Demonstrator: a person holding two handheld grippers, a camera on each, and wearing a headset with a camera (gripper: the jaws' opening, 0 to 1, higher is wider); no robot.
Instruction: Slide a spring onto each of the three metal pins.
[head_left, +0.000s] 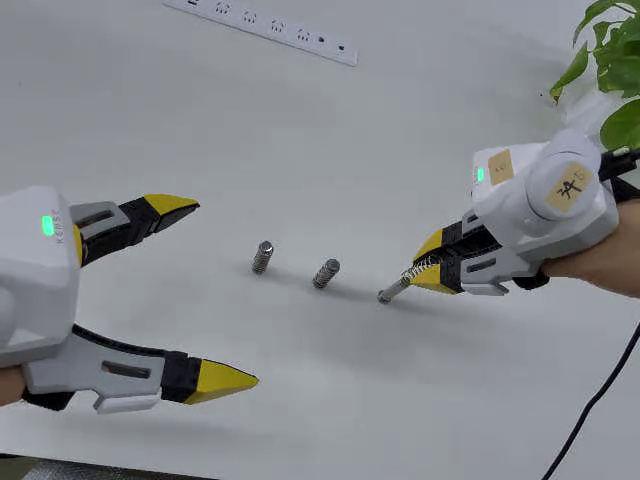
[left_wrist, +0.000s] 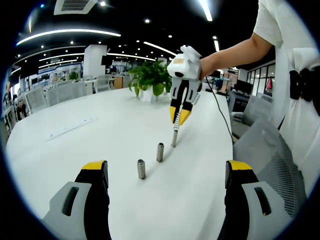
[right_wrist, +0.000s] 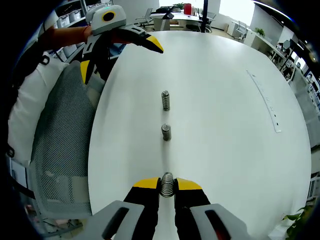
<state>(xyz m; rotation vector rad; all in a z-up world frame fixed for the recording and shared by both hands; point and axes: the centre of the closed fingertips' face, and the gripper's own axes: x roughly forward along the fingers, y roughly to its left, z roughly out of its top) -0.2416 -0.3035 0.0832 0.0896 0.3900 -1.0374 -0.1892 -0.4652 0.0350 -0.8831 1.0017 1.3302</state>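
Springs are on two of the three pins, by my reading. The first pin (head_left: 262, 257) and second pin (head_left: 326, 273) stand in a row on the counter (head_left: 330, 400), each wrapped in a coil.

Third pin (head_left: 390, 293) continues the same line. Its lower end is on the counter and its shaft leans up toward the right gripper (head_left: 428, 268). The right jaws are nearly closed, pinching the last spring (head_left: 417, 268) by its sides. The right gripper view looks straight down the coil's bore, with the two sprung pins lined up beyond. Gripping the flanks leaves the bore free, which suits threading the coil along the shaft.

The spring seems to sit around the pin's upper part while the lower shaft is bare, so I judge it not fully seated.

Left gripper (head_left: 200, 292) hovers well apart from the row, jaws spread wide and holding nothing. It is probably kept clear so it does not knock the pins.

Cannot tell whether the third pin's foot is anchored or merely resting.
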